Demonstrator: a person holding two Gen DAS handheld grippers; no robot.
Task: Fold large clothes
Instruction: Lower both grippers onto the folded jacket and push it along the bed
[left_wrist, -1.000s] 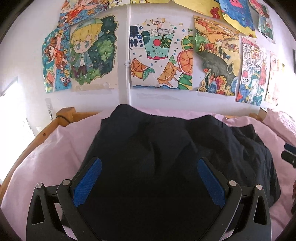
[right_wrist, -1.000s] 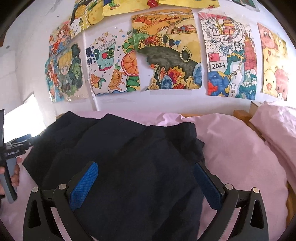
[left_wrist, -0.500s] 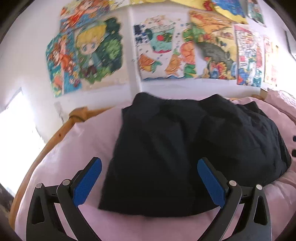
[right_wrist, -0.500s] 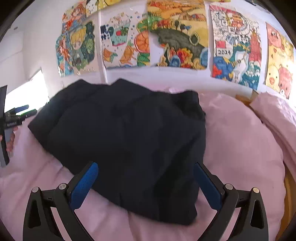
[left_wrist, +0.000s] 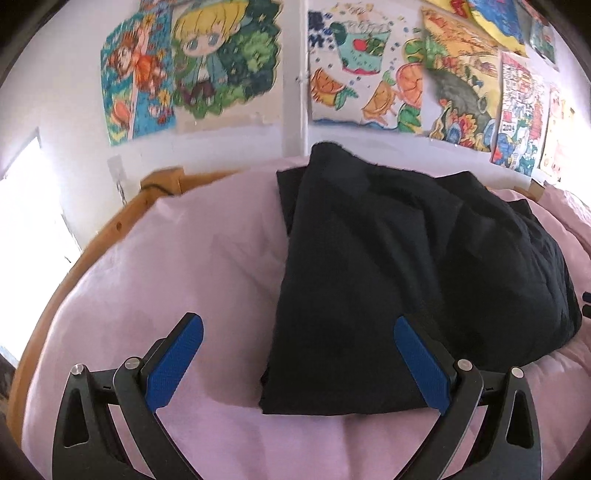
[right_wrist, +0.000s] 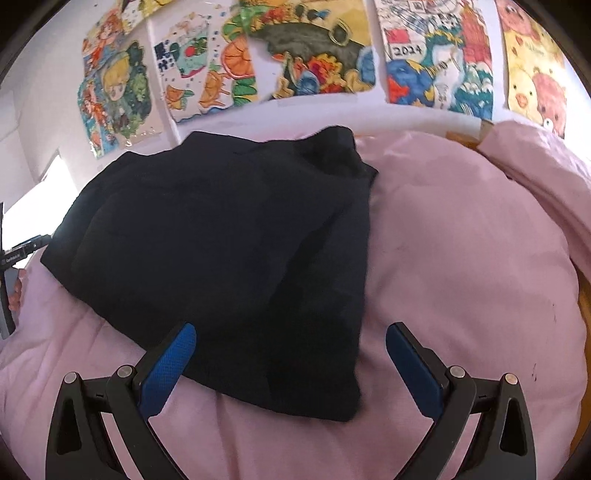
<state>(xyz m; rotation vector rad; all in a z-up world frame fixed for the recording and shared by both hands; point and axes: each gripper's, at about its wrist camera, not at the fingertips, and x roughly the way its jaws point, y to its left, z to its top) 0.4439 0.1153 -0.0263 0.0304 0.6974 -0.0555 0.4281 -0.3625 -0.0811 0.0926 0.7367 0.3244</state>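
Observation:
A dark navy garment lies folded in a thick rectangle on the pink bedsheet; the right wrist view shows the same garment from its other side. My left gripper is open above the near left corner of the garment, holding nothing. My right gripper is open over the near right corner, also with nothing between its blue pads. In the right wrist view the left gripper shows at the far left edge with a hand on it.
A wooden bed frame curves along the left. Coloured drawings cover the white wall behind the bed. A pink pillow or quilt lies at the right. A bright window is at the left.
Both grippers have pulled back from the garment toward the near side of the bed. Pink sheet now shows under and between the fingers. The garment stays folded in place.

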